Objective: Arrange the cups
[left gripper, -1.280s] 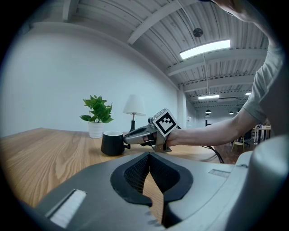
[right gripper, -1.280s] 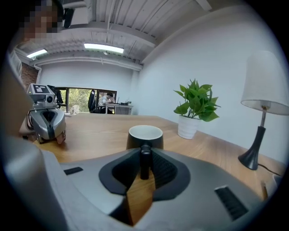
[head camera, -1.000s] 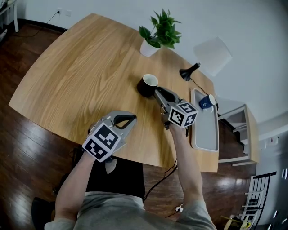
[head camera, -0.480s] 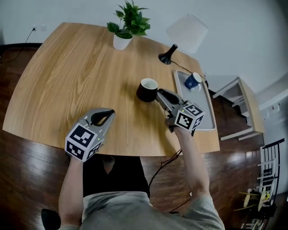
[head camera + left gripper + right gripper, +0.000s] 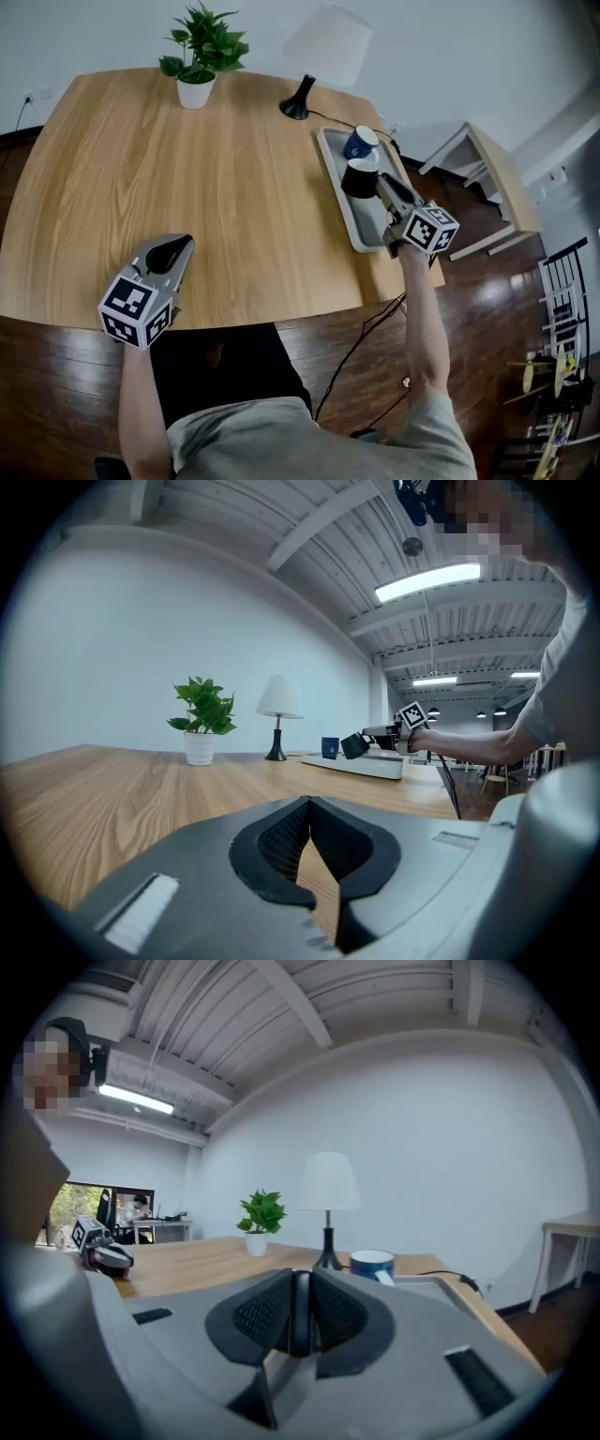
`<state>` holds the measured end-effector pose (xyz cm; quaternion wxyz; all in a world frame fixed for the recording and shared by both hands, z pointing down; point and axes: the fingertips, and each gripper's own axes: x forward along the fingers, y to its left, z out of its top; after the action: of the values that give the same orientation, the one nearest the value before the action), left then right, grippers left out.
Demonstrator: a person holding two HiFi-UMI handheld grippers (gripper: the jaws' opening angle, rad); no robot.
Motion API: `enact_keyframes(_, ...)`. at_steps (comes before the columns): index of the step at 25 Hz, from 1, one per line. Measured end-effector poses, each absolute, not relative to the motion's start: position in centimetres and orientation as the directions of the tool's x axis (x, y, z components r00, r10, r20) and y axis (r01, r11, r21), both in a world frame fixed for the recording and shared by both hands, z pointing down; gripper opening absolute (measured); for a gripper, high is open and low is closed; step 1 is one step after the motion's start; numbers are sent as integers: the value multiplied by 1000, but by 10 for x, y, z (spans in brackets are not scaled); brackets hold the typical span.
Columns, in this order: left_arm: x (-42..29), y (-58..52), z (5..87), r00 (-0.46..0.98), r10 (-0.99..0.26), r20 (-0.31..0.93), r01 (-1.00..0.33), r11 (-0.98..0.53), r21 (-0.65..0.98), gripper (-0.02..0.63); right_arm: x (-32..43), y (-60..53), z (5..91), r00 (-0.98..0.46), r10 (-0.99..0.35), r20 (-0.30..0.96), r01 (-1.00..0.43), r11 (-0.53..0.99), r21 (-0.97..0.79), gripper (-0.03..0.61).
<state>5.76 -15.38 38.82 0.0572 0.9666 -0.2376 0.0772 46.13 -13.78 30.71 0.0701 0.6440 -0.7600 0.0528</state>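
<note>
At the upper right of the head view, the black cup (image 5: 359, 178) is seen at the very tip of the right gripper (image 5: 380, 185), up and to the left of the gripper's marker cube. In the right gripper view, the jaws are pressed together on a thin dark strip of that cup, pinched between the two pads. The cup is held over the grey tray (image 5: 364, 225), which lies along the right edge of the wooden table (image 5: 187, 178). Whether it touches the tray floor cannot be told. From the left gripper view the cup is seen tilted. Just above it in the head view, a blue cup (image 5: 359, 142) stands at the tray's far end, close beside the black one. At the lower left, the left gripper (image 5: 178, 246) is held at the table's near edge, well apart from both cups. Its pads meet at the tips and nothing is clamped between them. A potted plant (image 5: 199, 52) and a lamp (image 5: 323, 42) are set along the top of the frame.
</note>
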Motion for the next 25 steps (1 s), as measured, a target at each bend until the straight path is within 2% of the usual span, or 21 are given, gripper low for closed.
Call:
enact_keyframes(5,59,-154,388,873,-455,176,-473,-878,76,9,506,-133,323,-124,-969,212,-991,131,21,83)
enact_keyframes(11,59,-153,387,871,-459,175,-477,-876,76,9,512,-126,338,-165,-943,289,-978,194,76,83)
enact_keyframes(20,60,-154,386,872,-458,174,-475,-877,75,9,530,-107,369,-224,-860,458,-960,276,50,78)
enact_keyframes(25,60,-155,386,869,-463,175,-480,-874,74,9,535,-109,372,-160,-879,449,-967,231,107,94)
